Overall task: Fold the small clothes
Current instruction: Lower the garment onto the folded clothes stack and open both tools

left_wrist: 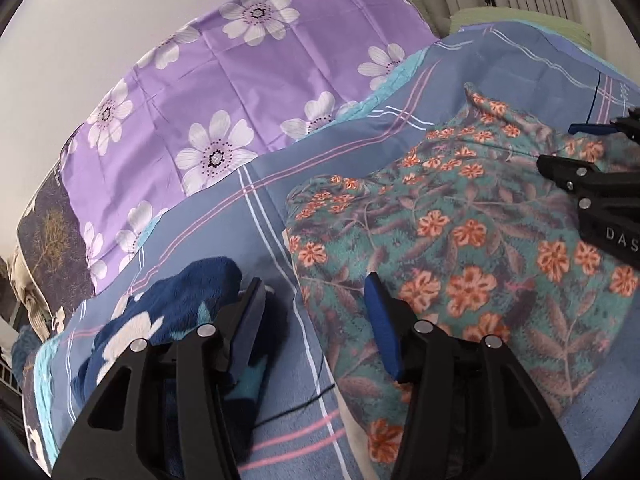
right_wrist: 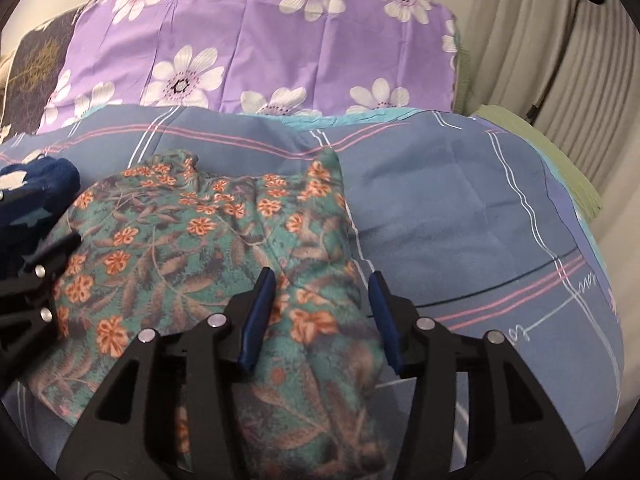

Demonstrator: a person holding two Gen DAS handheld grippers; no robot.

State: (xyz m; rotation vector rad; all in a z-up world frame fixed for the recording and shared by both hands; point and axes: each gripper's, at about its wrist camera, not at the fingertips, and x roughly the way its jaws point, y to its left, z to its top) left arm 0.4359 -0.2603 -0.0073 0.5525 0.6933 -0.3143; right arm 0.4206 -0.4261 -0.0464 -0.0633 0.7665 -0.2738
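Note:
A teal fleece garment with orange flowers (left_wrist: 460, 220) lies spread and rumpled on the blue striped bedsheet (left_wrist: 256, 208); it also shows in the right wrist view (right_wrist: 192, 248). My left gripper (left_wrist: 316, 292) is open over the garment's left edge, holding nothing. My right gripper (right_wrist: 324, 292) is open over the garment's right edge, its left finger above the cloth, its right finger above the sheet (right_wrist: 460, 200). The right gripper also shows at the far right of the left wrist view (left_wrist: 592, 148). The left gripper's black finger (right_wrist: 44, 264) shows at the left of the right wrist view.
A dark blue fleece item with white flowers (left_wrist: 168, 312) lies bunched left of the garment; it also shows in the right wrist view (right_wrist: 36, 188). A purple flowered cover (left_wrist: 224, 80) rises behind. A thin black cord (right_wrist: 500, 284) crosses the sheet. Curtains (right_wrist: 560, 60) hang at the right.

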